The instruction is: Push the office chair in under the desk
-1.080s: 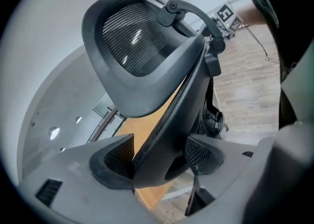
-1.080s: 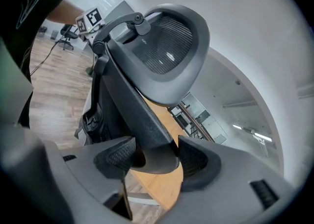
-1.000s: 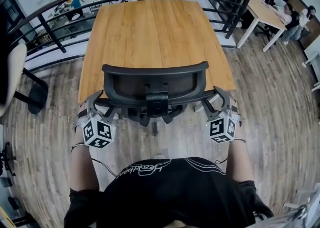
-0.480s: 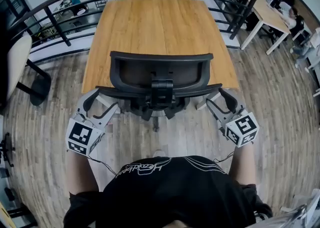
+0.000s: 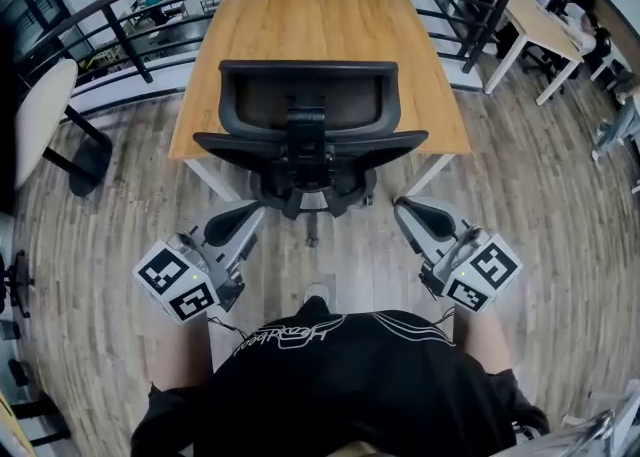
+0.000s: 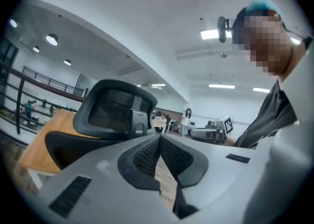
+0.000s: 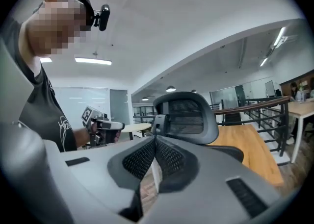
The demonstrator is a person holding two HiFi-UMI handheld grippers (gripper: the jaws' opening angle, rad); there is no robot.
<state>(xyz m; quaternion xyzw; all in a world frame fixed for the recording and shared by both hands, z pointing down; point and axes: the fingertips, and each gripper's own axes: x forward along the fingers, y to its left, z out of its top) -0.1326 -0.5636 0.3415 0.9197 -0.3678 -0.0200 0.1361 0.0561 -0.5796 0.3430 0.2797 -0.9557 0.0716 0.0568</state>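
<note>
While both claws hang clear of it, the office chair (image 5: 305, 135) stands at the near edge of the wooden desk (image 5: 300, 25). From the head view we see its mesh back upright against that edge, its armrests spread along it, and its base on the plank floor (image 5: 560, 205) just in front.

The left gripper (image 5: 245, 215) is well apart from the chair, low at the left, its tips pointing toward the chair's base. Its jaws have just been closing, and in the left gripper view we find the textured pads (image 6: 147, 154) met at the tips with nothing between them, the chair's back rising beyond.

The right gripper (image 5: 410, 210) mirrors it at the right, equally clear of the chair. Its jaws have likewise just been closing. The right gripper view shows them drawn together at the tips and empty, only floor showing through the slit lower down. Beyond them are the chair's back and the desk's orange top.

Each gripper carries its marker cube (image 5: 178, 283) at the rear, near the person's black shirt (image 5: 340, 375). A dark railing (image 5: 130, 45) runs behind the desk, and a second table (image 5: 540, 25) stands at the upper right.
</note>
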